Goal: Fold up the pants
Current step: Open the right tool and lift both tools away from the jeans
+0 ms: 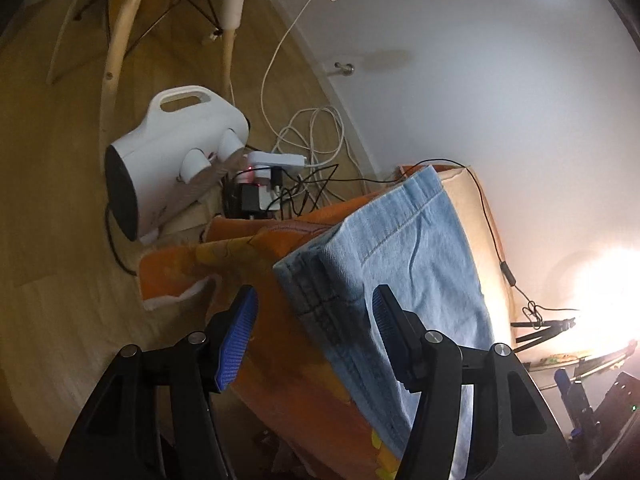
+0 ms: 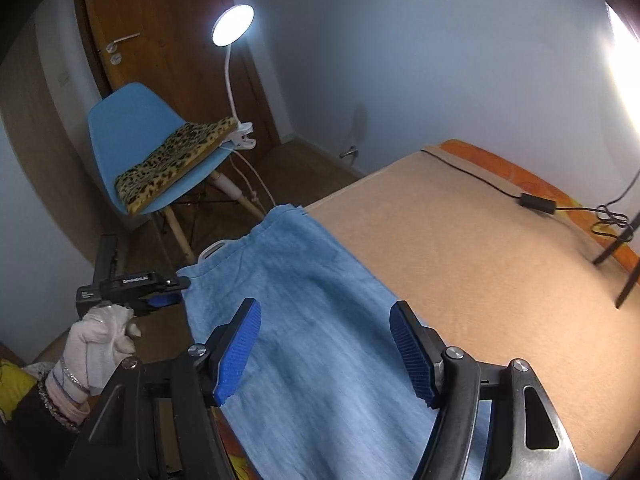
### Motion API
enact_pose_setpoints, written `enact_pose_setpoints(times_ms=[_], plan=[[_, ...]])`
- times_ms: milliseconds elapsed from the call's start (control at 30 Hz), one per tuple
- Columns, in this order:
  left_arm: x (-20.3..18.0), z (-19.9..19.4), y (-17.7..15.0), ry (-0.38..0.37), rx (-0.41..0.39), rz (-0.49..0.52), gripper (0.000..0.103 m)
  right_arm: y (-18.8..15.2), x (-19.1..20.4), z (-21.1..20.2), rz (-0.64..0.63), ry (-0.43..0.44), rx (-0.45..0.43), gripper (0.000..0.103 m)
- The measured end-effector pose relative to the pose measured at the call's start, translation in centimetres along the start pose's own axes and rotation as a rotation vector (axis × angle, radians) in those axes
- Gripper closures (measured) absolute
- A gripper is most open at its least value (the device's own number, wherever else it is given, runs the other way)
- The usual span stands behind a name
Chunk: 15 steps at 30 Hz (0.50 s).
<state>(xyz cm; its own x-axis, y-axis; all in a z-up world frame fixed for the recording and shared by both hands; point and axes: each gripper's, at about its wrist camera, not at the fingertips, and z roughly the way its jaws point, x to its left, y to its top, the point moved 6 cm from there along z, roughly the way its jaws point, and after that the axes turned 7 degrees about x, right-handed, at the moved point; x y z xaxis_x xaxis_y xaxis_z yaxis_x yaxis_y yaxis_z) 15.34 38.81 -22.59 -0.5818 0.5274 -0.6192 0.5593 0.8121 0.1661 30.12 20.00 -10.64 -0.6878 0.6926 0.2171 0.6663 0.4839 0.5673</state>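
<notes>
Pants [image 2: 304, 312] on bed [image 2: 480, 264], chair [image 2: 132, 128], heater [image 1: 172, 152], lamp [image 2: 233, 24] nearby

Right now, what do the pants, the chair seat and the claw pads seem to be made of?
Pants: light blue denim, matte; a woven twill grain and stitched seams show in the left wrist view. Chair seat: probably moulded plastic, smooth blue, with a slight sheen. Claw pads: likely rubber or soft plastic, blue, with fine ribbing.

Small white lettering (illegible) on left gripper [image 2: 170, 299]
</notes>
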Motion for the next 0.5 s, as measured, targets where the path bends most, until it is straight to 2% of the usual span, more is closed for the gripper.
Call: enact_pose_setpoints(times_ms=[200,267,300,333,400,500], plan=[[-0.2,-0.2,0.5,-0.028,-0.024,-0.009,0.047,0.2,0.9,1.4,-0.008,0.003,0.02,0.033],[-0.2,-0.3,0.4,-0.044,-0.03,-0.018,0.055,0.1,1.0,1.6,-0.013,0.002,0.025,0.033],[-0.1,-0.4,0.4,-0.042,-0.032,-0.019,0.064,0.1,1.0,1.7,-0.012,0.003,0.025,0.033],[-0.2,-0.6,0.4,-0.037,-0.039,-0.016,0.069,0.1,0.9,1.6,-0.01,0.003,0.024,0.033],[-0.5,-0.9,0.4,-0.052,-0.05,-0.006,0.075,0.2,0.8,1.7,-0.005,0.002,0.024,0.032],[-1.1,-1.0,0.4,-0.056,-0.056,0.022,0.076,0.4,0.7,1.7,0.0,0.002,0.02,0.031]])
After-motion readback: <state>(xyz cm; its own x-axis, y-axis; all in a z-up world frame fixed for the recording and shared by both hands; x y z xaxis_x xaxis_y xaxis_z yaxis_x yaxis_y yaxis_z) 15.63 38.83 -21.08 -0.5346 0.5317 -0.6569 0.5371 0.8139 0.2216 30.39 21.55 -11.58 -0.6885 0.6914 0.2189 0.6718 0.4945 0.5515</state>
